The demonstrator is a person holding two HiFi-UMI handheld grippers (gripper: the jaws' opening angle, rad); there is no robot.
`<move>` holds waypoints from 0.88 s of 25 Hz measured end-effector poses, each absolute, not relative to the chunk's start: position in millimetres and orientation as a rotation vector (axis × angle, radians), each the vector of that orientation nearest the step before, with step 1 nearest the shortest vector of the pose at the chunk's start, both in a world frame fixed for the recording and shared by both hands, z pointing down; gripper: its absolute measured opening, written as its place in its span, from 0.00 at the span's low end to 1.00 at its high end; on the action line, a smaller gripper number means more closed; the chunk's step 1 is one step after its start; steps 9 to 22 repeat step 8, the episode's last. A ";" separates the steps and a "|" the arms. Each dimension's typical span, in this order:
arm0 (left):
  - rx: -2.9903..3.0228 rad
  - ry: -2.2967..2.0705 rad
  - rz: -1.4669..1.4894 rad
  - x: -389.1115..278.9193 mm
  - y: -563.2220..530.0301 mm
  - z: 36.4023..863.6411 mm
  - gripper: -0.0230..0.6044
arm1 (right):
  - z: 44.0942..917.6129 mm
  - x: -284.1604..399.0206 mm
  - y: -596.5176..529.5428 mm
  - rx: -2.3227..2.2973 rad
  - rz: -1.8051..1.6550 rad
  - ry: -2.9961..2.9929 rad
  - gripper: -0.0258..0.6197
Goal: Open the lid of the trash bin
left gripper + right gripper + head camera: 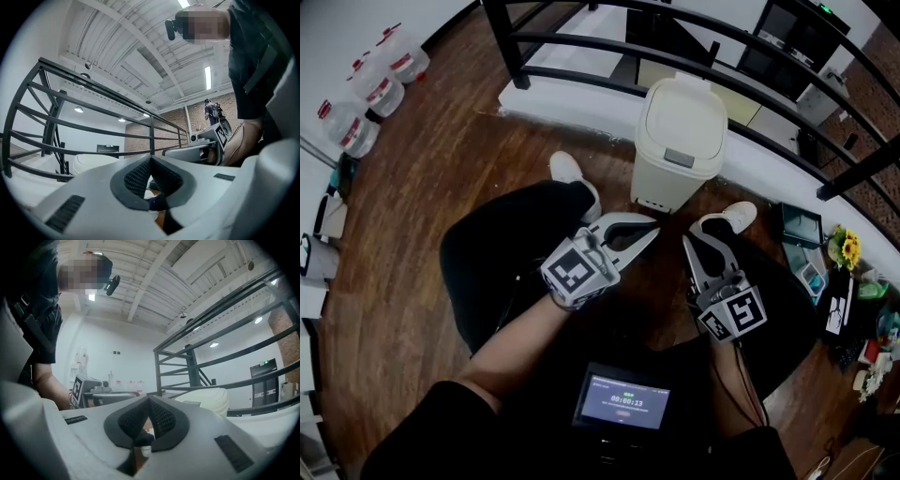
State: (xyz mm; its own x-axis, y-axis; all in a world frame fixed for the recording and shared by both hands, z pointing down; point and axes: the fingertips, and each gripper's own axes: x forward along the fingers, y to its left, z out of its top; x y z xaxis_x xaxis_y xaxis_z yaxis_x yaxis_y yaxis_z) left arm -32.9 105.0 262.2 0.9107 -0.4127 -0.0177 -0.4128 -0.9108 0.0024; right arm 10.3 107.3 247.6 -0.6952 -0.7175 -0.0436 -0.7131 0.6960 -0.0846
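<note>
A cream trash bin (680, 141) stands on the wooden floor by the railing, its lid down and a grey push tab on its front. My left gripper (652, 232) hovers low in front of the bin, pointing right, with its jaws shut on nothing. My right gripper (690, 244) is just right of it, pointing up toward the bin, and is also shut and empty. In the left gripper view the jaws (150, 158) meet at their tips, with the bin (93, 164) pale behind the left jaw. In the right gripper view the jaws (149, 398) are closed, with the bin (206, 401) just beyond.
A black metal railing (581, 42) runs behind the bin. The person's white shoes (572, 173) rest on the floor near the bin's base. Water bottles (370, 89) stand at the far left. Small clutter and flowers (844, 248) lie to the right. A screen (622, 403) sits on the lap.
</note>
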 end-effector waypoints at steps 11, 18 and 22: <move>-3.042 0.649 0.062 -28.0 103.7 265.3 0.10 | 252.6 7.6 107.0 -1.179 -0.091 2.840 0.07; -3.042 0.649 0.062 -28.0 103.7 265.3 0.10 | 252.6 7.6 107.0 -1.179 -0.091 2.840 0.07; -3.042 0.649 0.062 -28.0 103.7 265.3 0.10 | 252.6 7.6 107.0 -1.179 -0.091 2.840 0.07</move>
